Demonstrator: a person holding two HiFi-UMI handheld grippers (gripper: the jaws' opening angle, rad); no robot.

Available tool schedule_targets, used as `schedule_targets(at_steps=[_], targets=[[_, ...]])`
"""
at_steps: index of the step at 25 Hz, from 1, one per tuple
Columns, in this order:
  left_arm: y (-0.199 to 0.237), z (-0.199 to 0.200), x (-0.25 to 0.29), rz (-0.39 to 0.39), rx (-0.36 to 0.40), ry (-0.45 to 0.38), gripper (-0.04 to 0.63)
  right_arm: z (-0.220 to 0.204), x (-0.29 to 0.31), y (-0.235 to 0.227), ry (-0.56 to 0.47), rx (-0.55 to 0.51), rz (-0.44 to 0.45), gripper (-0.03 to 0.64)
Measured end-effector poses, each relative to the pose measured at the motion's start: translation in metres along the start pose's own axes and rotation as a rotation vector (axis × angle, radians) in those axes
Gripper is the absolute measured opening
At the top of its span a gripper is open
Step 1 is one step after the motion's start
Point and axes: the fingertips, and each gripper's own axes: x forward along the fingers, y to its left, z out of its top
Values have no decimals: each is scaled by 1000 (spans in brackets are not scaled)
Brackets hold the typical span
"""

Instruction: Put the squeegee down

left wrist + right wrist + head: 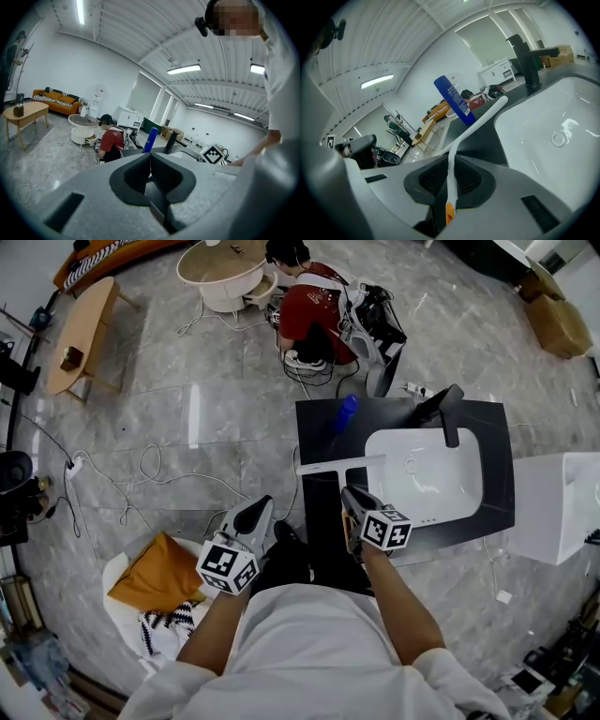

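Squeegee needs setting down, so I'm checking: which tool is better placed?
Right. The right tool is shut on the squeegee over the dark counter; the left tool is shut, empty, beside it.

- The left gripper [259,512] has its jaws pressed together, with nothing between them.
- The right gripper [352,499] pinches the thin squeegee [474,123] handle, which sticks out in front of it.
- The left arm [217,624] and the right arm [401,601] both reach forward.

Bright overhead strip lighting, fisheye edges, floor glare
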Motion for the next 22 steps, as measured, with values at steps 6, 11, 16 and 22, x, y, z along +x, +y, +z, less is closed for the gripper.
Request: schedule_targets(at_steps=[6, 11, 16, 22], targets=[[4, -4, -1, 1, -6, 10, 15, -4, 6, -14, 36, -46, -67, 44], [4, -9, -1, -4, -13, 19, 15, -7, 9, -20, 41, -56, -81, 44], [8, -11, -1, -4, -18, 20, 15, -7, 10, -18, 49, -78, -91, 44], [7, -6, 3, -26, -22, 9, 15, 2, 2, -17, 32, -104, -124, 43]])
